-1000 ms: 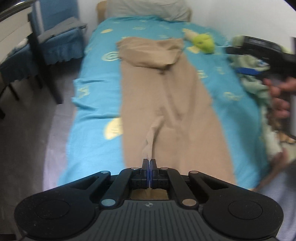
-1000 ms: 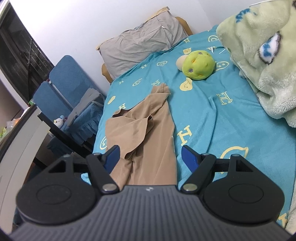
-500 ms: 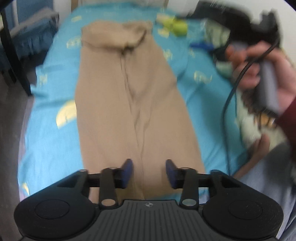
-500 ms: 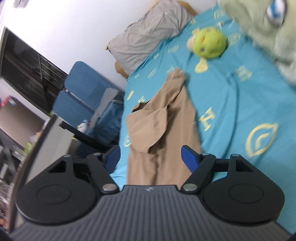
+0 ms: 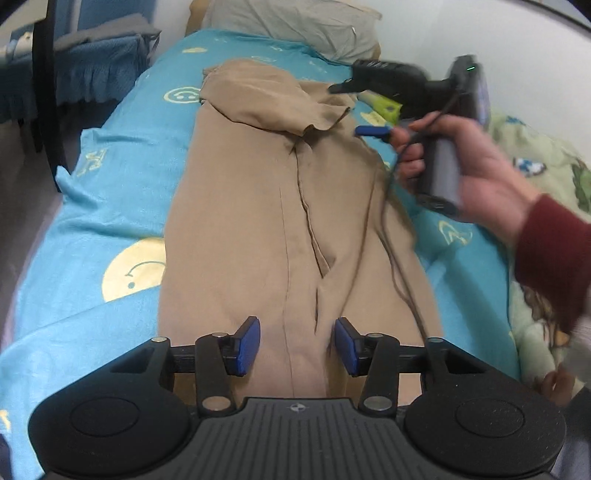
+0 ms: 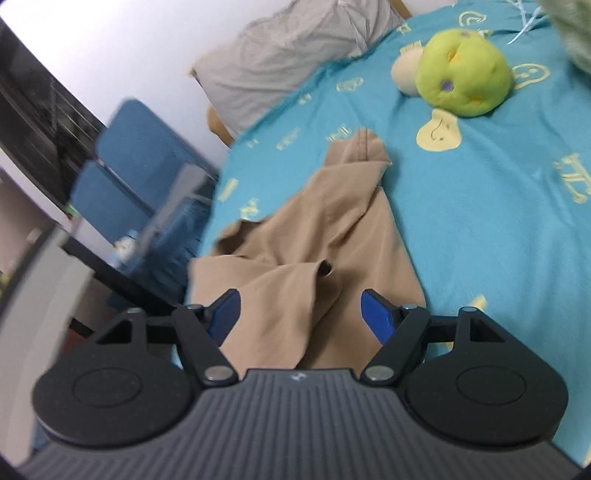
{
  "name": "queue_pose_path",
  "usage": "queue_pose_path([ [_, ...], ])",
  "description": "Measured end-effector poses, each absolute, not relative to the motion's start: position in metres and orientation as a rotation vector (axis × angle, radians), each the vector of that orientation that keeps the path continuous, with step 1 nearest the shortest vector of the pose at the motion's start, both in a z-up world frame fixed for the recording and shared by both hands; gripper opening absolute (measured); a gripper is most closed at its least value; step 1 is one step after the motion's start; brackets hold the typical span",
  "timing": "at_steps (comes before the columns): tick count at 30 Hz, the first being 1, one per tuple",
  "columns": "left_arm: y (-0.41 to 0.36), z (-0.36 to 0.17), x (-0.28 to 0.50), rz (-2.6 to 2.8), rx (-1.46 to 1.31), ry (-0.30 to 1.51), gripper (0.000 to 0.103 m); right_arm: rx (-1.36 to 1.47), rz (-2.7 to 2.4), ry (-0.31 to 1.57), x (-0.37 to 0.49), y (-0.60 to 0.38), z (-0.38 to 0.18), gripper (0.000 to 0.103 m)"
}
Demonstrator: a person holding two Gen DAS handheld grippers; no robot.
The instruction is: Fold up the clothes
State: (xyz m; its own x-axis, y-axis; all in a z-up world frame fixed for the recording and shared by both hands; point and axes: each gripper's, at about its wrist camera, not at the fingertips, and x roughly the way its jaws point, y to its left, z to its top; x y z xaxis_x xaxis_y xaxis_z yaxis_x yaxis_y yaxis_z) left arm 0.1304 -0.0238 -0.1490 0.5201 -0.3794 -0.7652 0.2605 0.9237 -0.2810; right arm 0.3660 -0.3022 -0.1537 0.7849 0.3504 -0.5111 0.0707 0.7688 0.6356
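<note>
Trousers [image 5: 266, 221]: tan pair spread flat along the blue bed sheet [image 5: 122, 177], in the middle of the bed.
Long axis: runs from your near edge toward the pillow [image 5: 295, 26]; which end is the waist cannot be told.
Far end: already turned back on itself in a rumpled flap [image 6: 280, 288].
Left tool [image 5: 297, 345]: jaws parted, gripping nothing, poised over the near end.
Right tool [image 6: 299, 315]: jaws wide, empty, above the flap.
Step, as judged: smooth the centre crease first, then pinch each end squarely so your fold lands edge to edge.
</note>
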Motion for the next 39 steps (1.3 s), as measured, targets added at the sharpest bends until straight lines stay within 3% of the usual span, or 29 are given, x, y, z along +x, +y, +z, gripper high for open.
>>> queue_pose_path([
  [2, -0.022, -0.151, 0.132, -0.398, -0.138, 0.947, 0.046, 0.625, 0.196, 0.696, 0.385, -0.293, -0.162, 0.062],
  [4, -0.022, -0.153, 0.134, -0.41, -0.141, 0.954, 0.046, 0.507, 0.23, 0.725, 0.396, -0.279, -0.164, 0.022],
  [6, -0.022, -0.153, 0.133, -0.423, -0.144, 0.952, 0.046, 0.44, 0.233, 0.692, 0.399, -0.273, -0.157, 0.009],
  [13, -0.022, -0.159, 0.132, -0.468, -0.152, 0.952, 0.044, 0.47, 0.181, 0.497, 0.416, -0.288, -0.112, 0.006],
  [20, -0.026, -0.162, 0.132, -0.485, -0.145, 0.955, 0.045, 0.415, 0.124, 0.597, 0.447, -0.287, -0.153, 0.006],
  [24, -0.023, -0.161, 0.134, -0.481, -0.172, 0.957, 0.045, 0.481, 0.132, 0.6, 0.44, -0.291, -0.164, 0.01],
  [26, -0.021, -0.16, 0.134, -0.478, -0.182, 0.957, 0.045, 0.485, 0.133, 0.611, 0.436, -0.292, -0.158, 0.022],
  [27, -0.02, -0.159, 0.134, -0.474, -0.188, 0.956, 0.045, 0.49, 0.137, 0.612, 0.433, -0.292, -0.154, 0.046],
  [28, -0.019, -0.158, 0.134, -0.466, -0.192, 0.952, 0.045, 0.497, 0.145, 0.606, 0.429, -0.293, -0.148, 0.076],
  [30, -0.017, -0.154, 0.132, -0.448, -0.192, 0.938, 0.048, 0.485, 0.144, 0.583, 0.413, -0.294, -0.132, 0.098],
  [37, 0.003, -0.128, 0.123, -0.344, -0.204, 0.856, 0.068, 0.461, 0.103, 0.621, 0.321, -0.289, -0.071, 0.098],
  [39, 0.013, -0.125, 0.123, -0.307, -0.23, 0.872, 0.069, 0.485, 0.097, 0.643, 0.284, -0.29, -0.061, 0.098],
])
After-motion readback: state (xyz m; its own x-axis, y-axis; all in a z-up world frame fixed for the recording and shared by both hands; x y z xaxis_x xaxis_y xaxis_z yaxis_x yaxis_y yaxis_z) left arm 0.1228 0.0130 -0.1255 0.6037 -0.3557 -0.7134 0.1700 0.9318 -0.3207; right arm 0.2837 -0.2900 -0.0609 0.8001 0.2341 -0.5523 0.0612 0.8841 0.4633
